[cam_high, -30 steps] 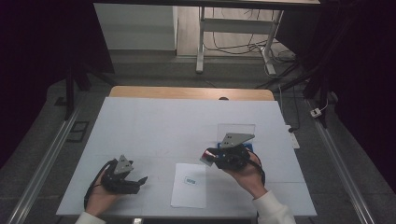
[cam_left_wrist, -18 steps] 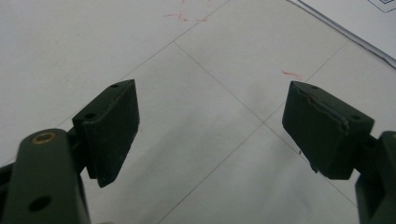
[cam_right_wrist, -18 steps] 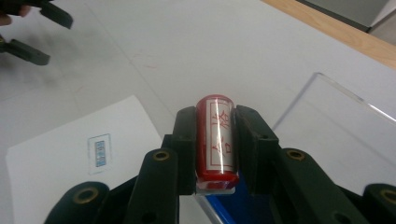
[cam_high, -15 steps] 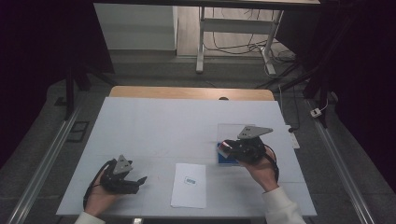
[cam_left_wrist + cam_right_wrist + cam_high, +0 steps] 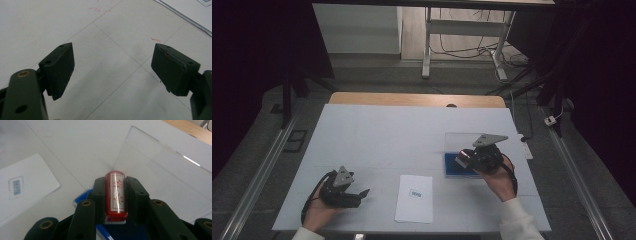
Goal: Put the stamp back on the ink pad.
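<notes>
While your left hand rests at the near left of the table [image 5: 362, 130], your right gripper [image 5: 463, 159] pinches a red stamp [image 5: 116, 195], a cylinder with a white label and red characters, clamped on both sides by the black pads. The stamp lies along the jaws, its rounded end pointing away from you.

Directly under the right gripper sits a blue ink pad [image 5: 457, 167], with its clear lid [image 5: 162, 170] standing open just beyond the stamp's tip. In the right gripper view, blue shows below the stamp on both sides of the jaws. Whether the stamp touches the pad cannot be told.

Change from a second ago: your right gripper was above the table between the white sheet and the pad, closer to the sheet; it has since travelled to your right and now hovers over the pad. Grip unchanged, stamp still clamped.

White sheet [image 5: 414, 197] with a small blue mark at its centre lies to the left of the right gripper, well apart, and just to the right of the left one.

Your left gripper [image 5: 112, 67] has not shifted: jaws spread wide, nothing between them, bare table surface with thin lines and faint red marks beneath.
</notes>
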### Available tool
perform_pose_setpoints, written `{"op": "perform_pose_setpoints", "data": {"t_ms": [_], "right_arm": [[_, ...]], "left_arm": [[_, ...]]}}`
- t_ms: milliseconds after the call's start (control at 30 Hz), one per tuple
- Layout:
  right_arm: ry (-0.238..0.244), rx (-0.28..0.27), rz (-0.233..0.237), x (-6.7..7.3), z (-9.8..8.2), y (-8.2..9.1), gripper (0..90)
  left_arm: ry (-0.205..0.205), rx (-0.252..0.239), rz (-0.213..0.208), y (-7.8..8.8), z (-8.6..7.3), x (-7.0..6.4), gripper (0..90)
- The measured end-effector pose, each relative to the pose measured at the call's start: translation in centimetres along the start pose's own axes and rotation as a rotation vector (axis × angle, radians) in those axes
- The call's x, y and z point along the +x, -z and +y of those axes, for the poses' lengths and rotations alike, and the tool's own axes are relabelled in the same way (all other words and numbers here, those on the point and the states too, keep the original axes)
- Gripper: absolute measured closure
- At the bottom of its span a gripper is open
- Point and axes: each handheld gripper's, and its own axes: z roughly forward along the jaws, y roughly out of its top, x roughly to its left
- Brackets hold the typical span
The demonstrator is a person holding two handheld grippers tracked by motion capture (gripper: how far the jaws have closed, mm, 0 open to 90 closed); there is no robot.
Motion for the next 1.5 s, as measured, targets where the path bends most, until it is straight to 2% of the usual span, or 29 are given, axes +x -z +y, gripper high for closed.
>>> {"op": "perform_pose_setpoints", "data": {"t_ms": [100, 333, 467, 567, 667, 767, 900, 967, 1100, 1133, 1333, 1500], "right_arm": [[-0.007, 0.03, -0.014, -0.4, -0.4, -0.5, 69.8], [-0.018, 0.057, -0.026, -0.8, -0.9, -1.3, 69.7], [-0.005, 0.093, -0.023, -0.6, -1.0, -2.1, 69.5], [0.003, 0.089, -0.025, -0.5, -1.0, -2.2, 67.8], [-0.025, 0.069, -0.016, -0.5, -1.1, -2.0, 53.6], [-0.088, 0.002, 0.003, -0.5, -1.3, -1.2, 42.5], [-0.094, -0.062, -0.018, 0.2, -2.3, 0.4, 35.4], [-0.081, -0.082, -0.028, 0.6, -3.2, 1.2, 35.2], [-0.091, -0.1, -0.019, 0.8, -5.1, 2.6, 36.1], [-0.091, -0.1, -0.007, 0.8, -5.6, 2.8, 36.1], [-0.088, -0.103, -0.007, 0.8, -8.3, 3.8, 37.7], [-0.086, -0.107, 0.01, 0.6, -9.6, 4.3, 38.0]], "left_arm": [[-0.001, 0.003, 0.002, 0.0, 0.0, 0.0, 19.1], [-0.001, 0.005, 0.001, -0.1, 0.0, 0.0, 19.0], [-0.005, 0.007, 0.003, -0.2, 0.0, -0.1, 19.0], [-0.002, 0.006, 0.001, -0.2, 0.0, 0.0, 19.0], [-0.003, 0.005, 0.004, -0.1, 0.0, -0.1, 19.0], [0.0, 0.002, 0.003, 0.0, 0.0, -0.1, 19.0], [0.003, 0.0, -0.002, 0.0, 0.0, -0.1, 18.9], [0.009, -0.005, -0.009, 0.0, 0.0, -0.1, 18.8], [0.008, -0.009, -0.012, 0.0, 0.0, -0.2, 18.8], [0.008, -0.009, -0.013, 0.0, 0.0, -0.3, 18.8], [0.013, -0.012, -0.018, 0.0, 0.0, -0.3, 18.8], [0.017, -0.015, -0.018, 0.0, 0.0, -0.3, 18.7]]}}
